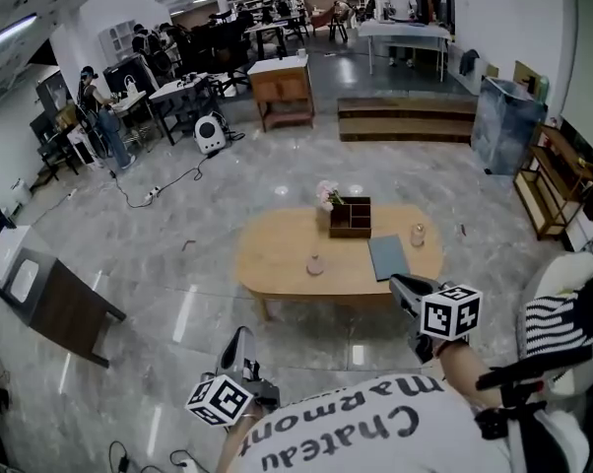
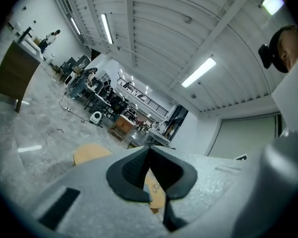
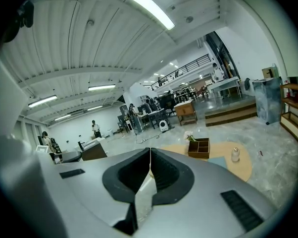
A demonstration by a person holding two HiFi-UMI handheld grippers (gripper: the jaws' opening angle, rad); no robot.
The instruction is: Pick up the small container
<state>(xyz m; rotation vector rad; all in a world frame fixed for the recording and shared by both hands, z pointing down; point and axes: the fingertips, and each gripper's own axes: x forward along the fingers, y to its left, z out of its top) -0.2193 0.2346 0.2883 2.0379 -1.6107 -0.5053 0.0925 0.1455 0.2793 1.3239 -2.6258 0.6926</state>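
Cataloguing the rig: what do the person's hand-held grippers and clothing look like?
The left hand-held gripper and right hand-held gripper are grey with black textured pads, each carrying a white cube of black square markers. White shirt, dark lettering.

The low oval wooden table (image 1: 277,264) stands on the shiny grey stone floor (image 1: 178,294), out in front of me. There's not much on it. At the far edge, around the middle, sits a dark wooden box (image 1: 351,217) split into compartments, with a little bunch of pale flowers (image 1: 327,196) just beside it on the left. Over on the right end there's a small clear jar (image 1: 417,235). A flat blue-grey pad (image 1: 388,257) lies at the near right edge. Near the middle, well apart from the rest, sits a small round pot (image 1: 315,265).
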